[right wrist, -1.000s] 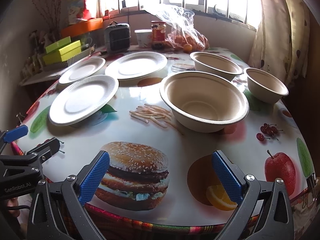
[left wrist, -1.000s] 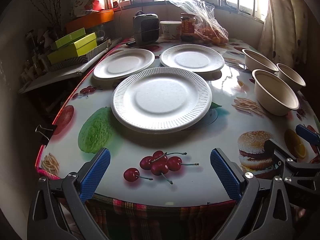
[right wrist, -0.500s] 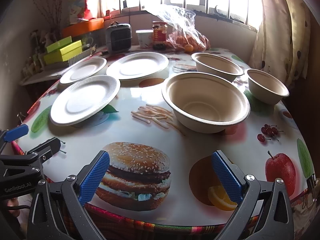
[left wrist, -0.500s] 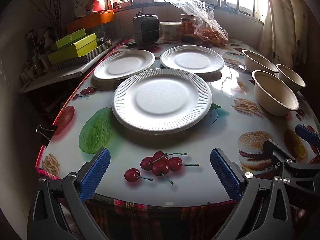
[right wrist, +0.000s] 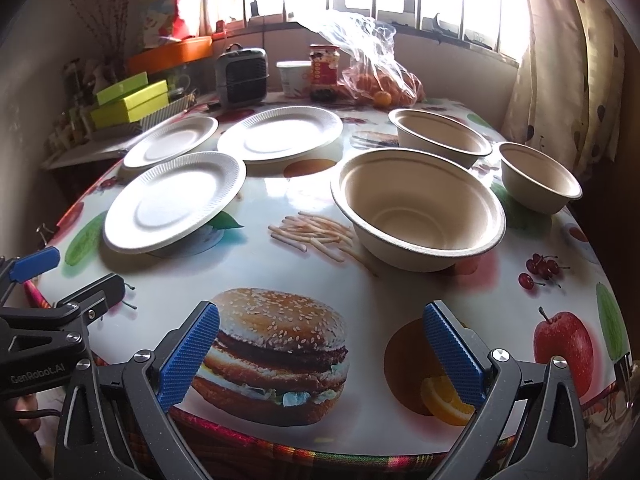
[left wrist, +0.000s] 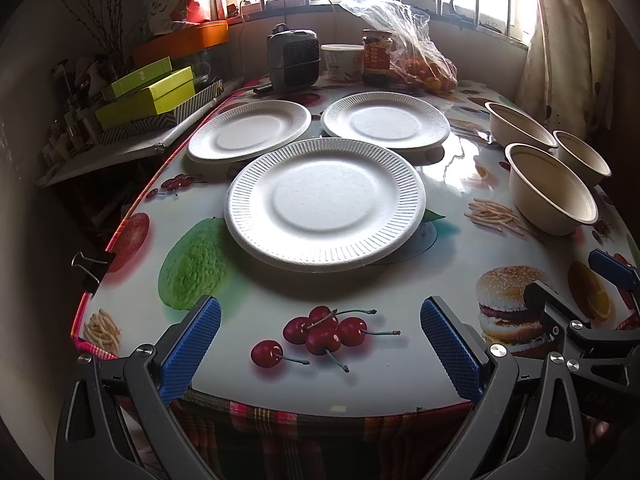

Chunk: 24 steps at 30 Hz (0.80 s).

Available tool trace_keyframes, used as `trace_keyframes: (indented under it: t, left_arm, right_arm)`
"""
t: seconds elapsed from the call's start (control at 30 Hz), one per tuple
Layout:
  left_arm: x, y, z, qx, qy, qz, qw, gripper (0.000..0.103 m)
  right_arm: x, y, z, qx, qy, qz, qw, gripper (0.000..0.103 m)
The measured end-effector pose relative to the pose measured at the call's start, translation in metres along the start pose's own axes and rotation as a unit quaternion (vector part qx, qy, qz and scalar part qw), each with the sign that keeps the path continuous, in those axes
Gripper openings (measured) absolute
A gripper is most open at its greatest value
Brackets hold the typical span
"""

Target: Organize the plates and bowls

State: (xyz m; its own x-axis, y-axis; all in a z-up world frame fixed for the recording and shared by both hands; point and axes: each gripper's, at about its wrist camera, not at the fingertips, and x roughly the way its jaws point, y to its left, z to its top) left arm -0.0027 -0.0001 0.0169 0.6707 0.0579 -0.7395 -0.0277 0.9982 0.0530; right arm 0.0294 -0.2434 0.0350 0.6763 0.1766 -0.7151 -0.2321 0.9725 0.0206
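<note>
**Operator:** Describe the layout, from the work surface down.

**Technician:** The table (left wrist: pixel 400 396) carries a printed cloth. Three white plates occupy its left half and three tan bowls its right half. All six lie apart and none is stacked. The rear edge under the window holds a heater (left wrist: pixel 295 58), a jar (left wrist: pixel 376 55) and a bag of oranges (left wrist: pixel 412 52), so open room lies only toward the front edge.

**Operator:** Which item is nearest each tool?

**Technician:** The near plate (left wrist: pixel 325 205) lies straight ahead of the left gripper (left wrist: pixel 320 354). Its front rim overhangs its own shadow. The two far plates (left wrist: pixel 250 131) (left wrist: pixel 385 125) sit behind it, side by side. The near bowl (right wrist: pixel 418 208) lies ahead and slightly right of the right gripper (right wrist: pixel 322 354). The far bowl (right wrist: pixel 440 138) and the small bowl (right wrist: pixel 540 178) stand behind it.

**Operator:** Gripper state?

**Technician:** Both are spread wide and hold nothing. Both hover at the front table edge, short of any item.

**Operator:** Recommended approach?

**Technician:** In my judgement, plates fall to the left tool and bowls to the right. Plates are round, so no axis governs. Take each rim from the front.
</note>
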Motion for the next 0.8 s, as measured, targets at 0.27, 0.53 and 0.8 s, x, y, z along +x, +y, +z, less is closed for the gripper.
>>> trace_keyframes:
  t: [0.27, 0.53, 0.8]
  left_arm:
    - [0.000, 0.000, 0.000, -0.001, -0.001, 0.000, 1.0000, 0.101]
    - [0.000, 0.006, 0.002, -0.002, -0.007, -0.001, 1.0000, 0.101]
    - [0.004, 0.023, 0.008, -0.017, -0.005, -0.004, 0.9998, 0.101]
  right_arm:
    - [0.000, 0.001, 0.001, -0.001, 0.000, 0.000, 1.000, 0.103]
    - [0.001, 0.004, 0.003, -0.004, -0.002, 0.005, 1.000, 0.103]
    - [0.003, 0.013, 0.018, -0.015, -0.009, 0.019, 1.000, 0.103]
